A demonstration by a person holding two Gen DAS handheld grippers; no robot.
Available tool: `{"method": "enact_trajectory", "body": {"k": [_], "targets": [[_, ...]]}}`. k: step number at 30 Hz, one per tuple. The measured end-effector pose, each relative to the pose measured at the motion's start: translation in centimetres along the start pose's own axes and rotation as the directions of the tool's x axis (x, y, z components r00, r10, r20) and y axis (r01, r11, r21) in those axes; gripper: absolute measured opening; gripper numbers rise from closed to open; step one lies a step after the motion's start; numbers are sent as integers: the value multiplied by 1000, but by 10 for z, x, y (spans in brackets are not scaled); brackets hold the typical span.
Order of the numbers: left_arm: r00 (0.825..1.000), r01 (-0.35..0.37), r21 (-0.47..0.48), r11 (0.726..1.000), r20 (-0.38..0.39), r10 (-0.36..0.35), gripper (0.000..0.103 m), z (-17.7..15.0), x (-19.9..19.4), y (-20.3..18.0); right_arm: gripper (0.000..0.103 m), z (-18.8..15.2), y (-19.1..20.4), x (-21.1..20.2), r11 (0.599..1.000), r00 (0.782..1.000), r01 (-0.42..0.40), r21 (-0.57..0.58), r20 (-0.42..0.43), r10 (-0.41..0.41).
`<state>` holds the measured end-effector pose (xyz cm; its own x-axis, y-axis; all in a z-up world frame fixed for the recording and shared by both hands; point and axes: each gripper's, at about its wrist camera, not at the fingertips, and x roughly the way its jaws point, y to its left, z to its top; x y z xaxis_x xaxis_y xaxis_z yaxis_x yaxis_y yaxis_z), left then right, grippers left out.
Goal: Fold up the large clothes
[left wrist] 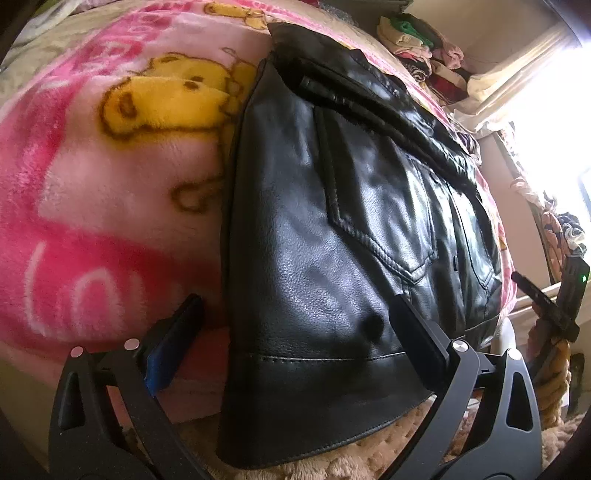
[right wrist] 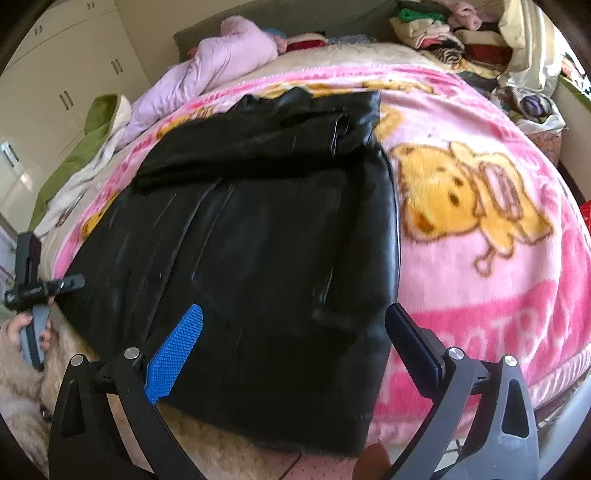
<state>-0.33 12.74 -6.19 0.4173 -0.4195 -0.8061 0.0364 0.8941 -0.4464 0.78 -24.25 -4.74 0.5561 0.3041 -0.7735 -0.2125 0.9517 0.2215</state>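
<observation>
Lying between both spread grippers' fingers (left wrist: 173, 343), the black jacket (left wrist: 332, 236) touches neither.

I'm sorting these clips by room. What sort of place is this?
Most likely a bedroom: a black leather jacket lies on a pink cartoon blanket covering a bed, with wardrobe doors and piled clothes behind.

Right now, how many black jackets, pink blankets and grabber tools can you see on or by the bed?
Black leather jacket: 1
Pink cartoon blanket: 1
Grabber tools: 2, the left gripper and the right gripper, both with jaws wide apart and nothing held
Total: 4
</observation>
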Motion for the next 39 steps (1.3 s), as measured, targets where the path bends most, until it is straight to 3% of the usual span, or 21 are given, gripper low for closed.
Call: {"method": "enact_trajectory", "body": {"k": [10,12,13,14,16,17,18,20,24,31,39], "targets": [[999,-38,35,999,9,38,93,0,7,-6,98,-43,-29,3,990,987,-89,112,-125,103],[999,-39,28,999,20,38,88,0,6,-5,97,-48,-32,5,989,984,-97,115,-137,112],[999,-42,23,999,26,41,86,0,5,-4,89,-52,-33,7,989,983,-99,111,-143,115],[999,-42,21,999,32,42,81,1,4,-4,74,-53,-33,10,989,982,-95,109,-152,111],[999,-23,21,1000,41,22,67,0,0,-3,61,-57,-34,14,991,983,-81,109,-155,98],[999,10,26,1000,42,-11,53,0,-1,-4,46,-57,-33,14,992,984,-77,99,-151,91],[999,22,31,999,42,-23,49,1,-3,-5,35,-57,-31,11,994,986,-70,79,-146,81],[999,17,45,999,49,-19,38,1,-5,-7,21,-54,-30,0,992,987,-103,68,-114,111],[993,42,47,998,112,-47,12,10,-24,-9,16,-42,-34,-22,979,981,-183,84,-45,188],[977,56,105,993,198,-76,9,30,-52,-31,11,-9,-29,-62,962,958,-269,44,112,263],[951,78,93,993,293,-102,9,76,-80,-44,10,29,-33,-81,952,920,-304,37,270,284]]}}
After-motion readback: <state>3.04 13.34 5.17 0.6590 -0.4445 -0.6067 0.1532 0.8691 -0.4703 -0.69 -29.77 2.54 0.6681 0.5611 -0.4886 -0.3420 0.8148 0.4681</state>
